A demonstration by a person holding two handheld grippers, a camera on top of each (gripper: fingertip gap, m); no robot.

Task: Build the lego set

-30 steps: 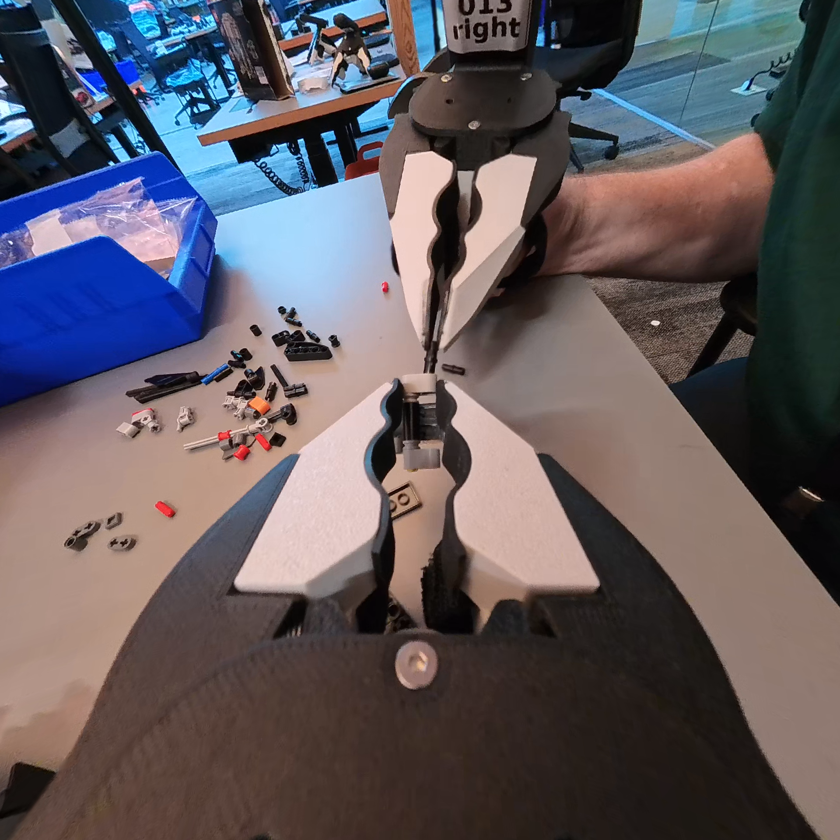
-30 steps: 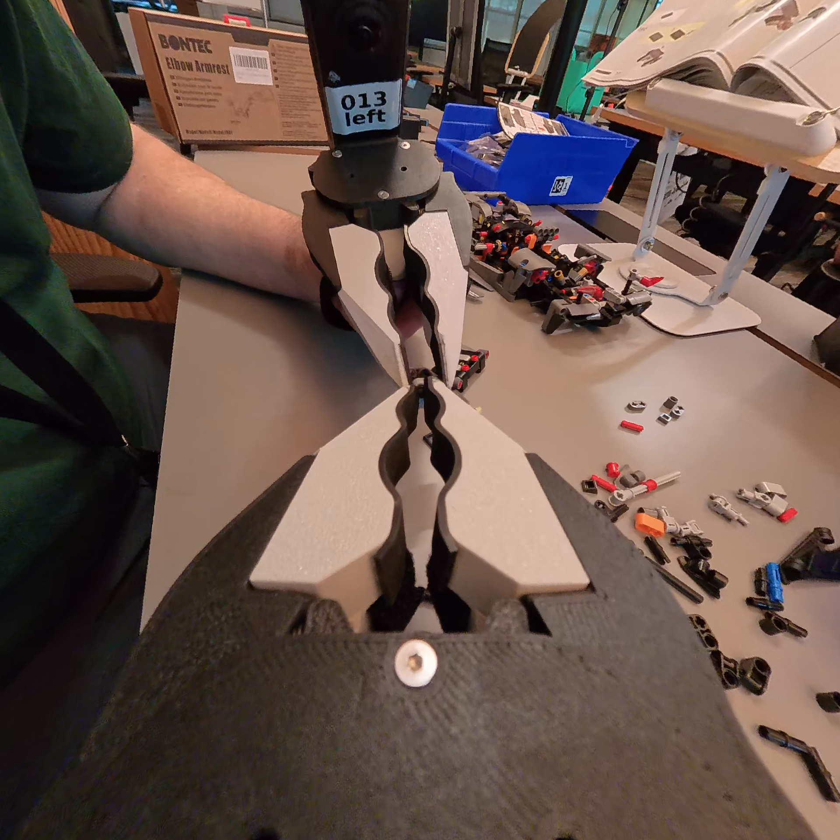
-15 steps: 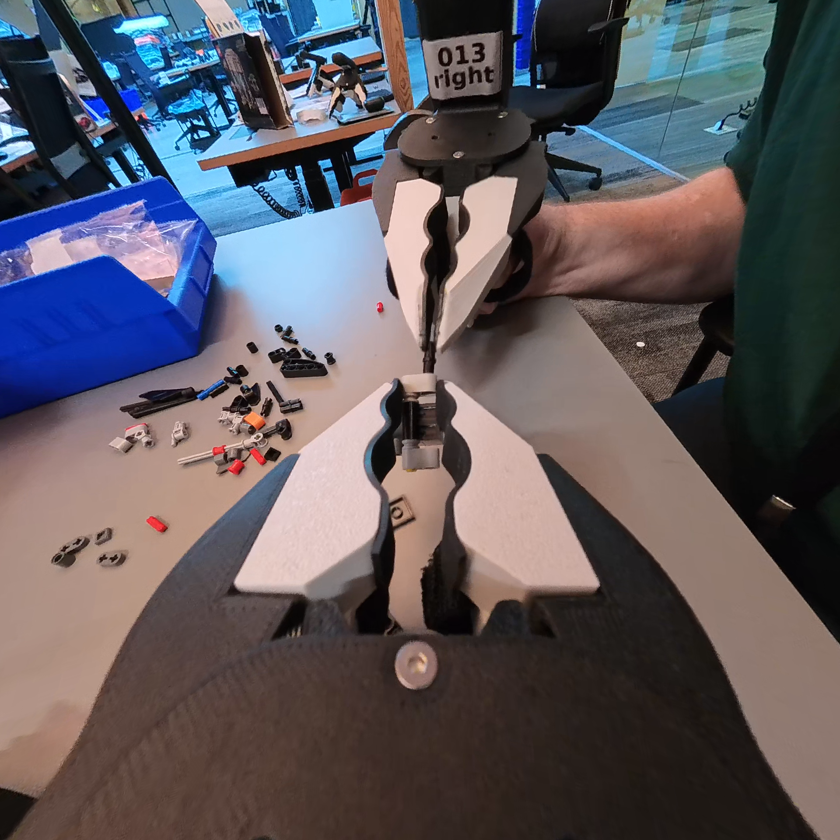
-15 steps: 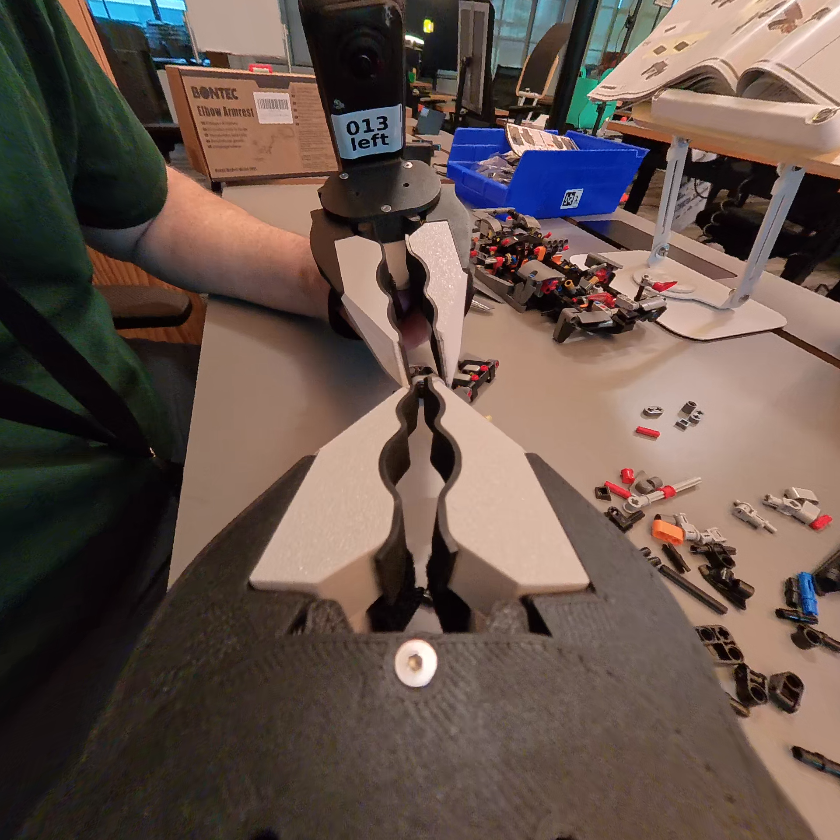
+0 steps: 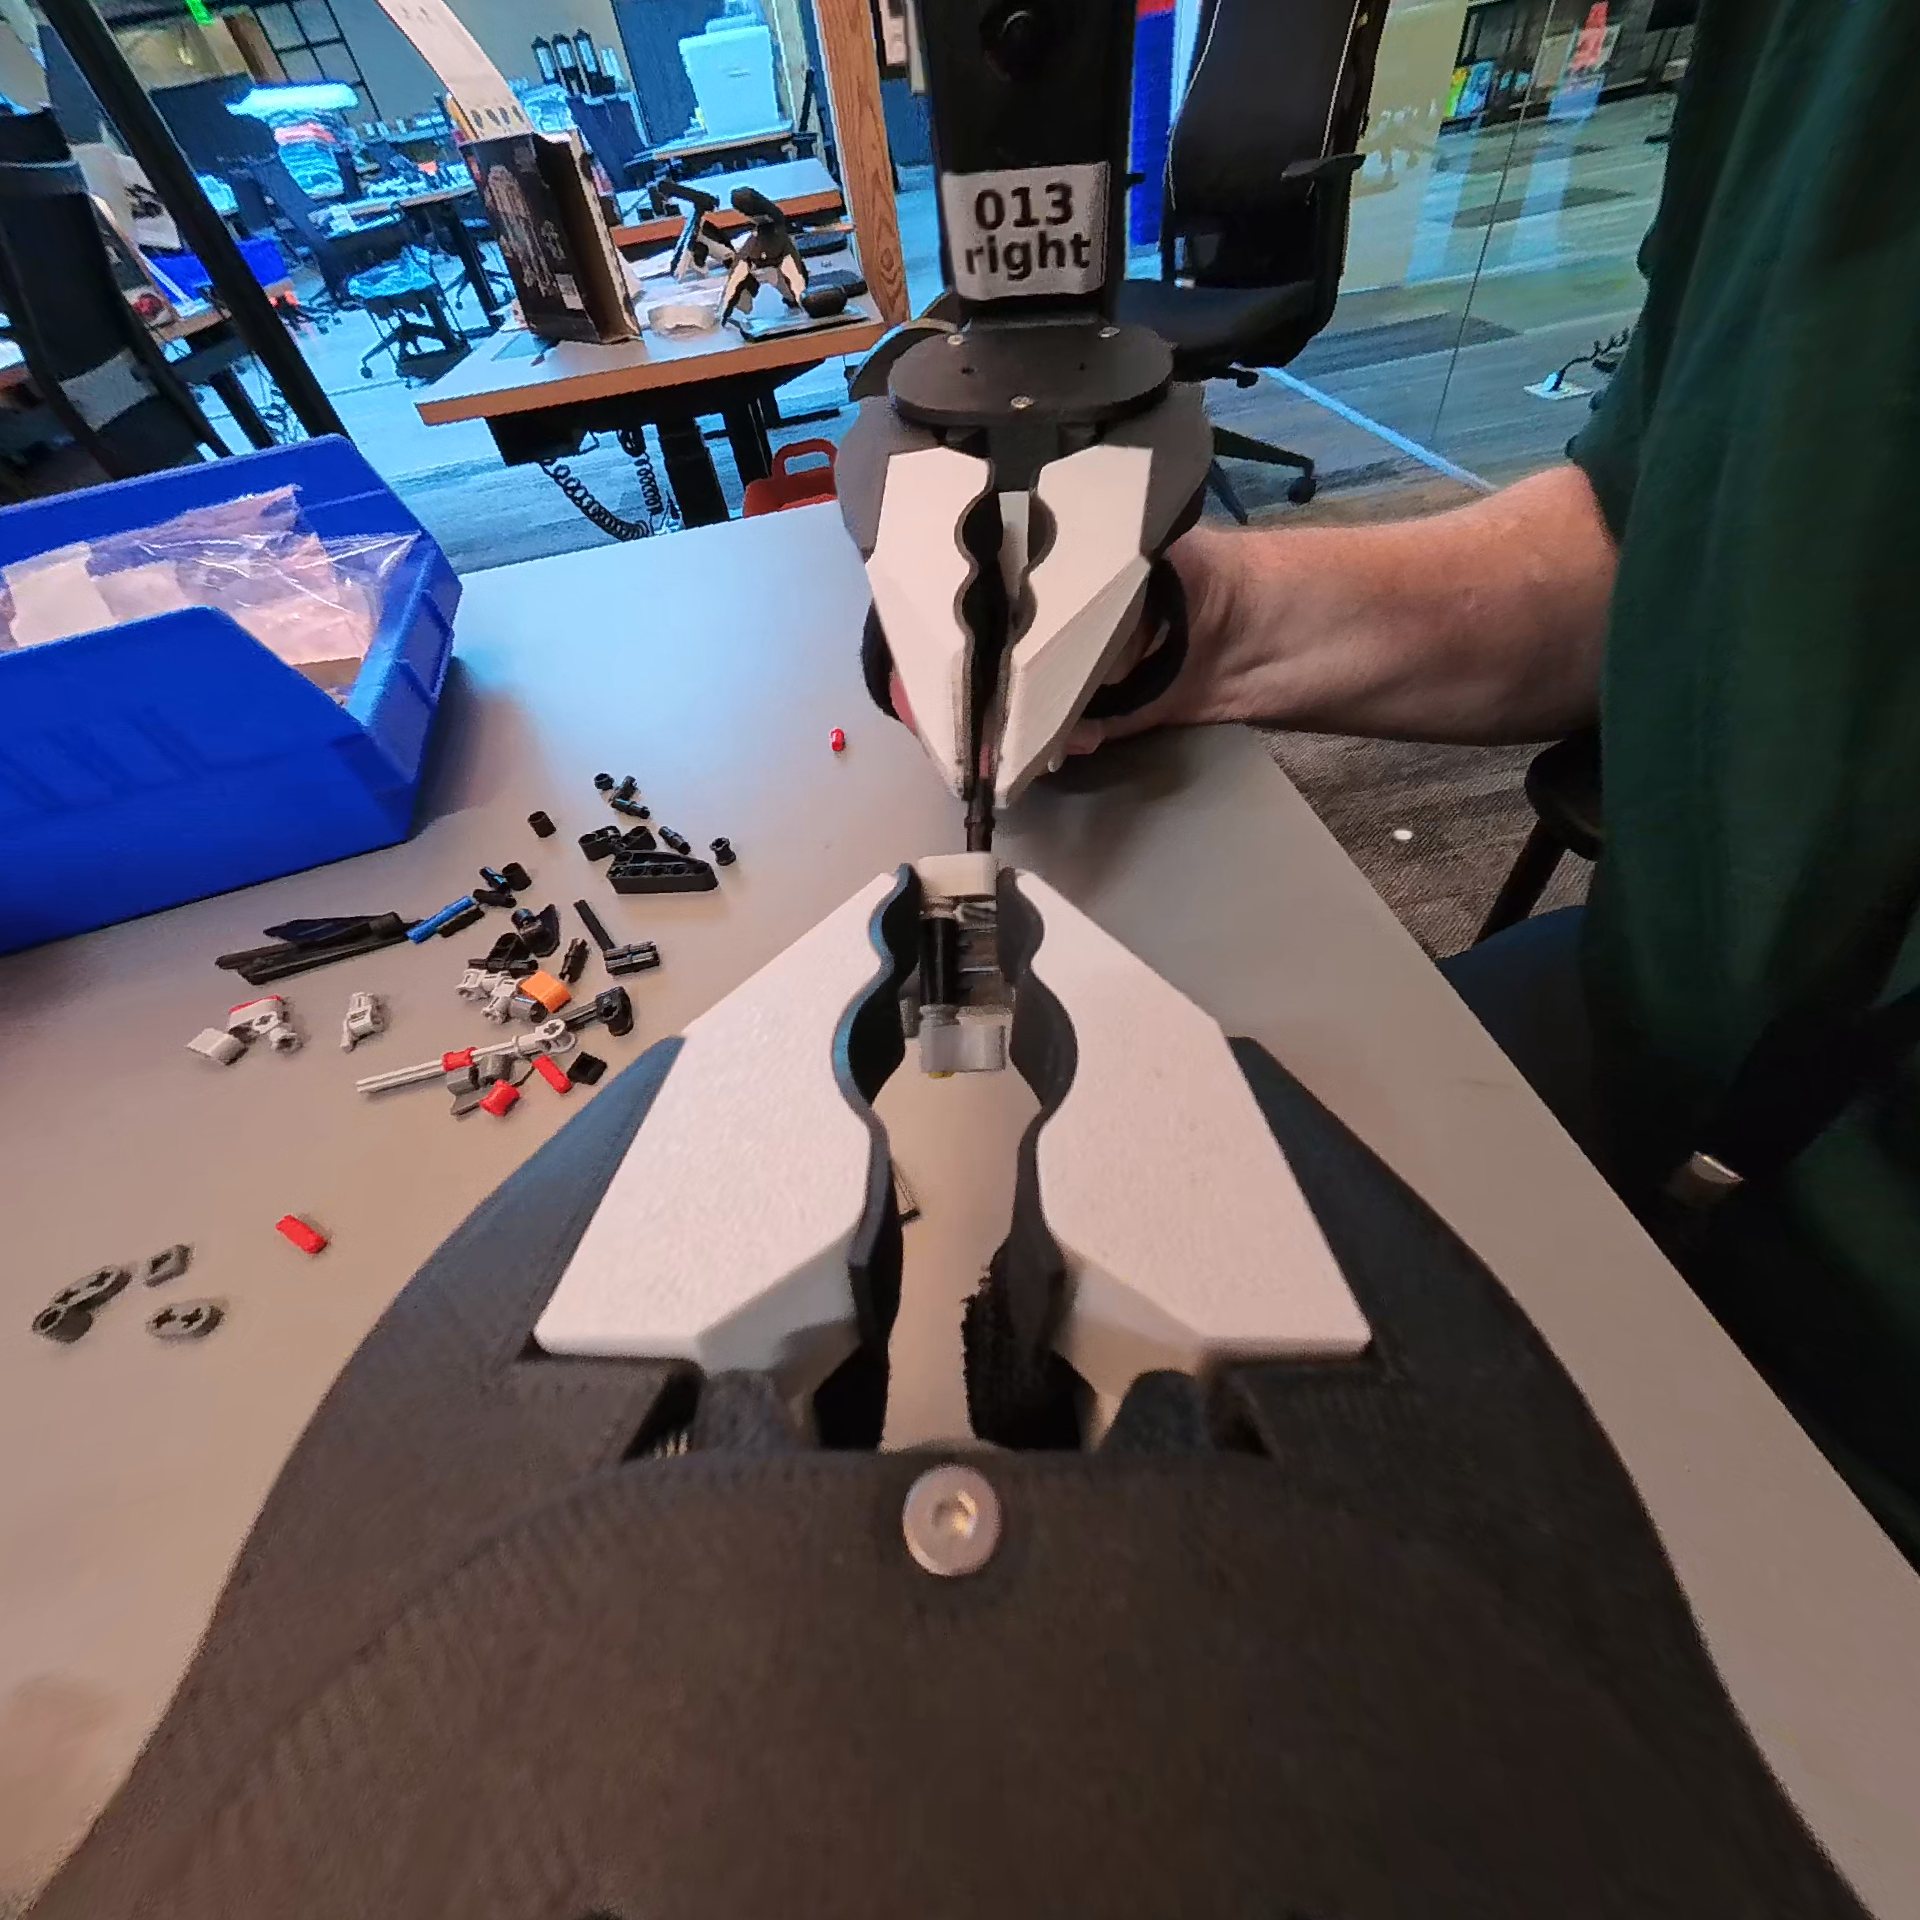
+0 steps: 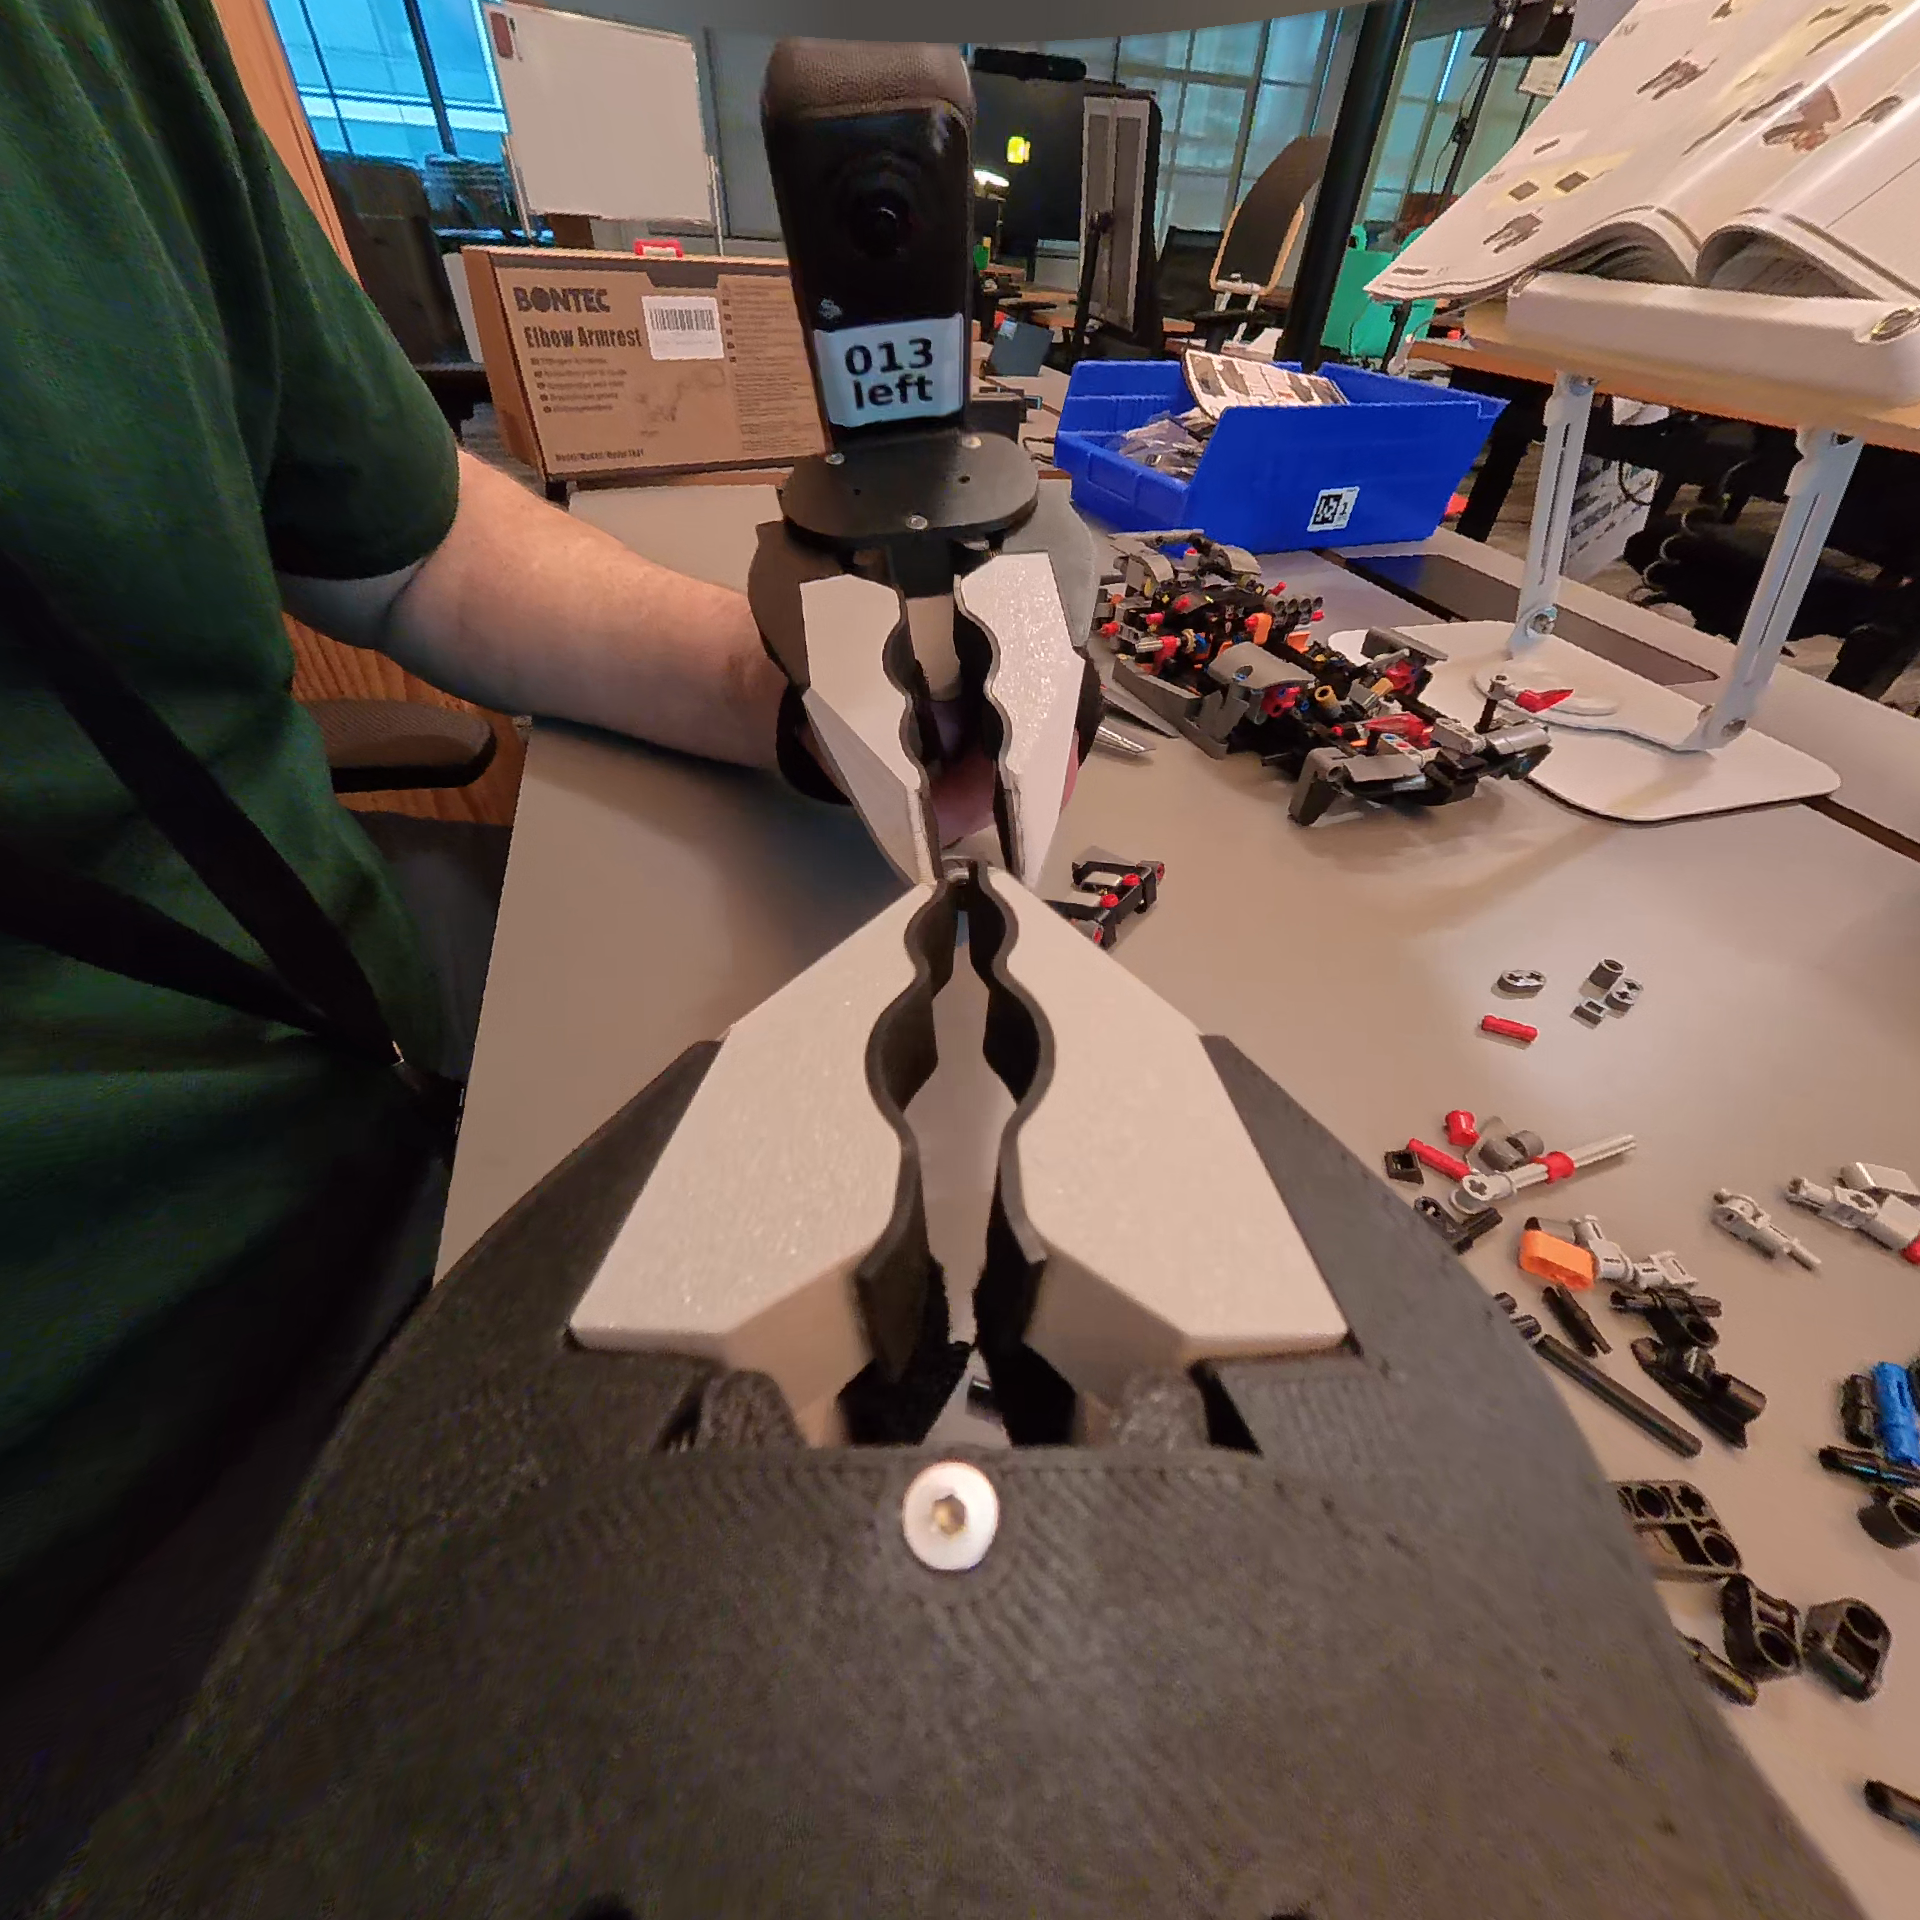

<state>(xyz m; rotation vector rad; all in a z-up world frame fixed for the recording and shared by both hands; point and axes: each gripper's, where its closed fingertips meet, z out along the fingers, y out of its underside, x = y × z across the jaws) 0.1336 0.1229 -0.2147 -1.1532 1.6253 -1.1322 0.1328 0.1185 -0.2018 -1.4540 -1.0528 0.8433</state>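
Loose pieces (image 5: 520, 977) beside, perhaps clear

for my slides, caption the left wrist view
Left gripper clamps a small lego assembly as the right gripper brings a black pin.

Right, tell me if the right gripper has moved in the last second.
Yes. In the left wrist view the right gripper sits lower against the wooden desk behind, while its black pin stays at the piece in the left gripper.
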